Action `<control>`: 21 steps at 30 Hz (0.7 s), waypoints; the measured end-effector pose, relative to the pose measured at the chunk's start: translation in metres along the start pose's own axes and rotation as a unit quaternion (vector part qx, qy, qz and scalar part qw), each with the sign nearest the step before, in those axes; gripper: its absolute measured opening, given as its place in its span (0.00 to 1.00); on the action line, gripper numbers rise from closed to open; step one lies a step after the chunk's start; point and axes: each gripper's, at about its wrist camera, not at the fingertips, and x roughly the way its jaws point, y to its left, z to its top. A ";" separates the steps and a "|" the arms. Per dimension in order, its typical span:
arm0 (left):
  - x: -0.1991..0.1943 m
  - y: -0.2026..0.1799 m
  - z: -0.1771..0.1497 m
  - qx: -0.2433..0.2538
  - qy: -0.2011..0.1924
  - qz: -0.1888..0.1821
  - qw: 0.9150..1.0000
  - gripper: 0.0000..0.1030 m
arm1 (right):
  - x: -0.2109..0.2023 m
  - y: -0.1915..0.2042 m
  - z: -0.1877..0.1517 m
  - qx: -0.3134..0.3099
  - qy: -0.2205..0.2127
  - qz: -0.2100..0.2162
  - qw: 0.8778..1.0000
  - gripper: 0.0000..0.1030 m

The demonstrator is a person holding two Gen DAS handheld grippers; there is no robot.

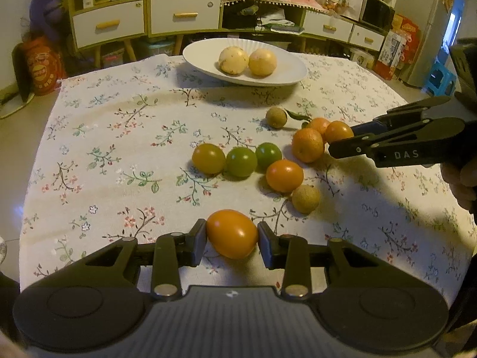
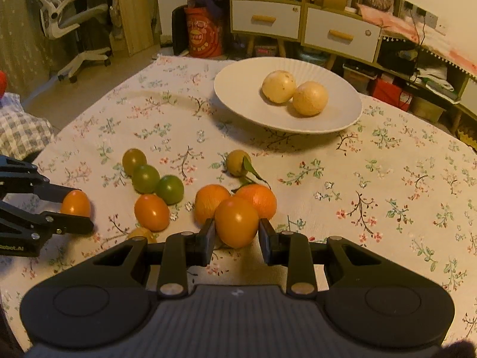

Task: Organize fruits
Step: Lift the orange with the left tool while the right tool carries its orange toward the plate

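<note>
My left gripper is shut on an orange tomato near the table's front; it also shows in the right wrist view. My right gripper is shut on another orange tomato, next to two tangerines; it shows from the side in the left wrist view. A white plate at the far side holds two pale yellow round fruits. Loose on the cloth lie green tomatoes, an orange tomato and small brown fruits.
The round table carries a floral tablecloth. Beyond it stand yellow-and-white drawer cabinets, an orange bag and an office chair. A blue stool stands at the right.
</note>
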 end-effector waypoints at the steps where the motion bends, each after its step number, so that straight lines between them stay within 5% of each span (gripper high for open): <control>1: 0.000 0.000 0.001 0.000 -0.002 0.000 1.000 0.27 | -0.001 0.000 0.001 0.002 -0.002 0.001 1.000 0.27; 21: -0.002 0.006 0.043 -0.024 -0.043 0.007 0.999 0.27 | -0.005 -0.018 0.028 0.053 -0.037 0.001 0.998 0.27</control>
